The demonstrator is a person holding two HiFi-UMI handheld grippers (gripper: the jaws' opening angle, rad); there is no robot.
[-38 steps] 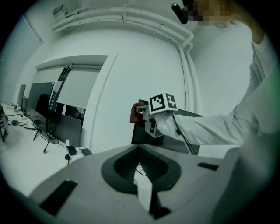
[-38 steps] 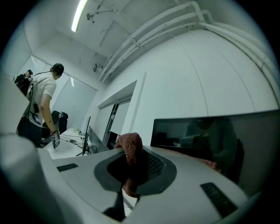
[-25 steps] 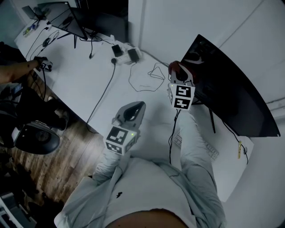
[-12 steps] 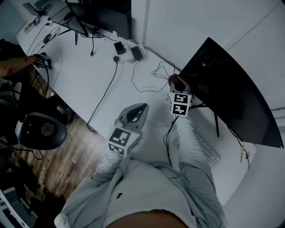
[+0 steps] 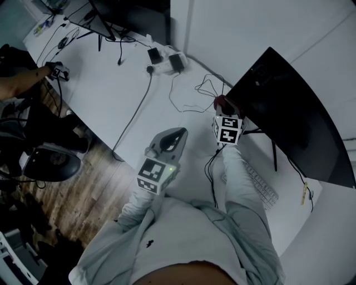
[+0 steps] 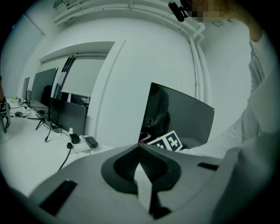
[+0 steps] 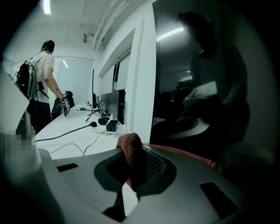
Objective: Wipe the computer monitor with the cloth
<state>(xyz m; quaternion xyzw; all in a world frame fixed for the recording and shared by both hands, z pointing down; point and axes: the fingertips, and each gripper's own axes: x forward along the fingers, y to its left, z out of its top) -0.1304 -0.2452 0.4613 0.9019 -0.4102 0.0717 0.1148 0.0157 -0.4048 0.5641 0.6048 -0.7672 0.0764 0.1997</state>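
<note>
The black computer monitor point(image 5: 289, 111) stands on the white desk point(image 5: 105, 94) at the right. My right gripper point(image 5: 221, 103) is shut on a reddish cloth point(image 5: 220, 101) and holds it at the screen's lower left corner. In the right gripper view the cloth point(image 7: 132, 153) bunches between the jaws, and the dark screen point(image 7: 205, 87) fills the right side. My left gripper point(image 5: 180, 132) hovers shut and holds nothing, left of the right one. From the left gripper view point(image 6: 140, 147) the monitor point(image 6: 183, 118) lies ahead.
A keyboard point(image 5: 257, 187) lies under the monitor. Power adapters point(image 5: 167, 58) and cables point(image 5: 136, 108) cross the desk. More monitors point(image 5: 130, 14) stand at the far end. A person's arm point(image 5: 22, 83) reaches in at the left, near an office chair point(image 5: 47, 162).
My right gripper with the cloth has slid a little down toward the screen's lower left corner. The left gripper has kept its place, and the head view has shifted slightly.
</note>
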